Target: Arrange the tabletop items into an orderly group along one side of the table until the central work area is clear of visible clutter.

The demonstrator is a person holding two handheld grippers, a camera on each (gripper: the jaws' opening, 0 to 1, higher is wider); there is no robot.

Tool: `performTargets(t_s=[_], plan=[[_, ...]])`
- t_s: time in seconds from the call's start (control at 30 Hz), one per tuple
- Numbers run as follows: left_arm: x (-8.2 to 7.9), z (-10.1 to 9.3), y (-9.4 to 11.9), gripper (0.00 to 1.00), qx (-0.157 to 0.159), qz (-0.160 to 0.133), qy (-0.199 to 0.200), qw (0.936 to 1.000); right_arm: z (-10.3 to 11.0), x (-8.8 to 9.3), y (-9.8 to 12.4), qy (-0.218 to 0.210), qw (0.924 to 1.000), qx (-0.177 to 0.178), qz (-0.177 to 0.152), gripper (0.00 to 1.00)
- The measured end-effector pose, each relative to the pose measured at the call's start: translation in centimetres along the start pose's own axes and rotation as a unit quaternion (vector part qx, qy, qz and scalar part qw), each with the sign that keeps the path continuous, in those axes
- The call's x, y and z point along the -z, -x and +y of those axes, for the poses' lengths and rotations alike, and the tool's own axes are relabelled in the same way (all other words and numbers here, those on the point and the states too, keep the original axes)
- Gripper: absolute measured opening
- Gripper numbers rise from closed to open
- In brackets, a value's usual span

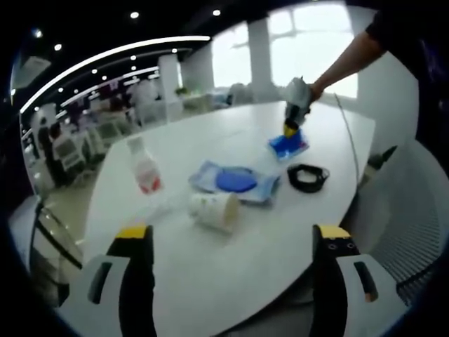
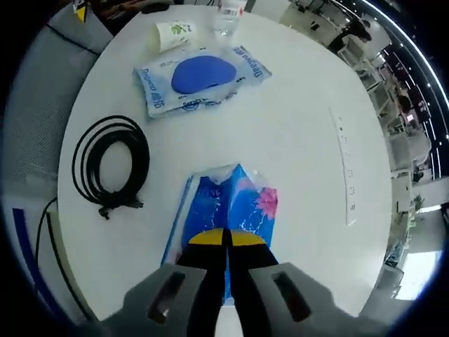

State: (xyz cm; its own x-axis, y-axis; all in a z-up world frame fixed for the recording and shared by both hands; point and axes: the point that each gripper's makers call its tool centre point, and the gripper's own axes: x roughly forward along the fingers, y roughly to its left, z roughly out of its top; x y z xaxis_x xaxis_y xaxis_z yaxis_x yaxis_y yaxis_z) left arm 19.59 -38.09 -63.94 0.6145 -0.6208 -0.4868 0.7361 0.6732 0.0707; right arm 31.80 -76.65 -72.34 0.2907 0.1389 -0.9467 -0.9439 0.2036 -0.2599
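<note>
A large white oval surface (image 1: 231,274) carries everything, in an open office with ceiling lights and bright windows behind. Its middle is scattered with items, so the tidying looks barely begun.

The largest item is a flat blue-and-white packet (image 2: 200,77) with a round blue centre, lying near the middle. In the left gripper view the same packet (image 1: 236,181) sits just beyond a paper cup.

Next is a smaller blue pouch with a pink flower print (image 2: 231,210), lying flat. The right hand-held gripper (image 2: 226,242) has its yellow-tipped jaws pressed together over the pouch's near edge, apparently pinching it so it can be dragged or lifted toward one side. In the left gripper view, a person's arm reaches in from the right and holds that gripper (image 1: 295,112) down on the pouch (image 1: 287,146).

A coil of black cable (image 2: 112,165) lies apart from the pouch on its left; it is loosely wound, so it may spread if pulled.

A clear plastic bottle with a red label (image 1: 144,168) stands upright near the far edge.

The white paper cup (image 1: 214,209) lies tipped on its side, so it could roll.

The left hand-held gripper (image 1: 235,246) hangs over the near edge with its jaws wide apart, gripping nothing, seemingly waiting.
</note>
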Motion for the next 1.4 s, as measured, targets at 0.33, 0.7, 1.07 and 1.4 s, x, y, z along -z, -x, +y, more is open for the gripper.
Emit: performTargets(t_s=[0.33,0.7,1.07,1.4], plan=[[0.4,0.0,-0.1,0.9,0.001,0.012,0.002,0.9999,-0.5,1.5,-1.5,0.078,0.9967,0.001,0.024,0.0],[0.7,0.2,-0.1,0.9,0.0,0.02,0.005,0.9998,-1.9,1.5,-2.4,0.102,0.9944,0.016,0.025,0.0],[1.0,0.4,0.0,0.9,-0.003,0.024,0.009,0.9997,-1.8,1.9,-2.4,0.172,0.9842,0.022,0.038,0.0],[1.2,0.3,-0.1,0.9,-0.001,0.031,0.008,0.9995,-0.5,1.1,-1.9,0.252,0.9676,0.011,0.015,0.0]])
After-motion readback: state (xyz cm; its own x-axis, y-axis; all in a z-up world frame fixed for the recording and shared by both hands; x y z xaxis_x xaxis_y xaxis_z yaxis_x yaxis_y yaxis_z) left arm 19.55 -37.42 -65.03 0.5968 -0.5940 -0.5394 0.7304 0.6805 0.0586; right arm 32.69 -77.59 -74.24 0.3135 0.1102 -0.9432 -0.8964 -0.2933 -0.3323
